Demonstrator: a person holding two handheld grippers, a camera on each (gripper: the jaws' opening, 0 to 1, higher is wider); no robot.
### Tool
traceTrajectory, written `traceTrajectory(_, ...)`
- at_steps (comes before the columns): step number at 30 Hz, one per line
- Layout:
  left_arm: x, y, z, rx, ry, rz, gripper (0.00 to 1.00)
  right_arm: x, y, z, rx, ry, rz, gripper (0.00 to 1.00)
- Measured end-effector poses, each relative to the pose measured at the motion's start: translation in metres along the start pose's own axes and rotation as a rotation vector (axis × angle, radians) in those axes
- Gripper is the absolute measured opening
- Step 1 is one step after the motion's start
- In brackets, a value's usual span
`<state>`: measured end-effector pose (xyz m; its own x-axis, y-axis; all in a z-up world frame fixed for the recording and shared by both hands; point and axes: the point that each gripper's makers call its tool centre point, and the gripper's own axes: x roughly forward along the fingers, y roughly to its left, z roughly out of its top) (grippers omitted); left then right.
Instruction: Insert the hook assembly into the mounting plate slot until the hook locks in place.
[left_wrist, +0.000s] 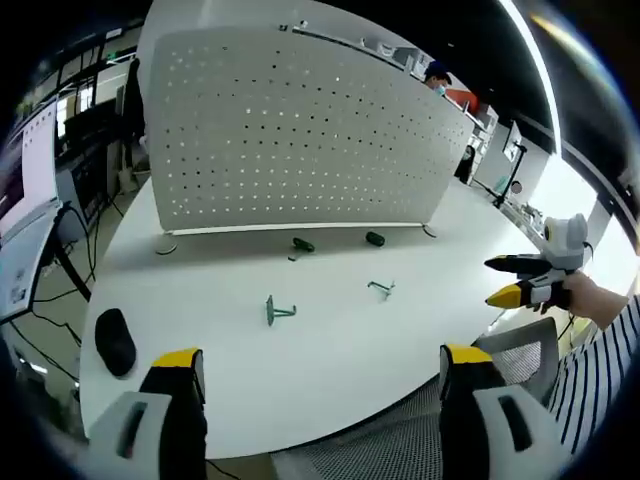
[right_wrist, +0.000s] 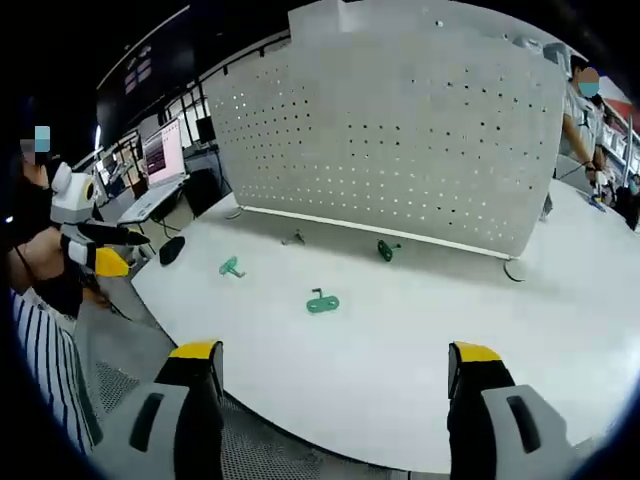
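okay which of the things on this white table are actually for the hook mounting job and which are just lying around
For the job: perforated mounting panel; four green hooks lying on the table, two out in the open, two close to the panel's foot.

Lying about: black computer mouse; laptop.

Yellow-tipped black hand-held gripper (left_wrist: 320, 365); striped sleeve (left_wrist: 600, 375)

I see a white worktop (left_wrist: 300, 350) with a white pegboard (left_wrist: 300, 130) standing upright on it. Near the board's base lie two dark green hooks (left_wrist: 303, 244) (left_wrist: 375, 238). Closer to me rest two lighter green hooks (left_wrist: 277, 311) (left_wrist: 382, 288), well apart. A black mouse (left_wrist: 115, 340) sits by the edge.
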<state>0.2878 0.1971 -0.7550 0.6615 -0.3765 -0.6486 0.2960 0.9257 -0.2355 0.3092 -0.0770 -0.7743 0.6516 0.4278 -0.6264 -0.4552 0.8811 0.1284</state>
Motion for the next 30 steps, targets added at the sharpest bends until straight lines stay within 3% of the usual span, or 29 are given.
traceTrajectory(5, 0.001, -0.003, 0.0, 0.002, -0.001, -0.003, 1.0, -0.003, -0.004, -0.008, 0.002, 0.021, -0.006, 0.9)
traceTrajectory(16, 0.0, -0.006, 0.002, -0.015, -0.004, -0.009, 1.0, -0.001, -0.006, 0.003, -0.013, 0.012, -0.005, 0.89)
traceTrajectory(30, -0.002, -0.009, -0.002, -0.026, 0.0, -0.007, 1.0, -0.001, -0.002, -0.005, -0.019, 0.034, 0.013, 0.89)
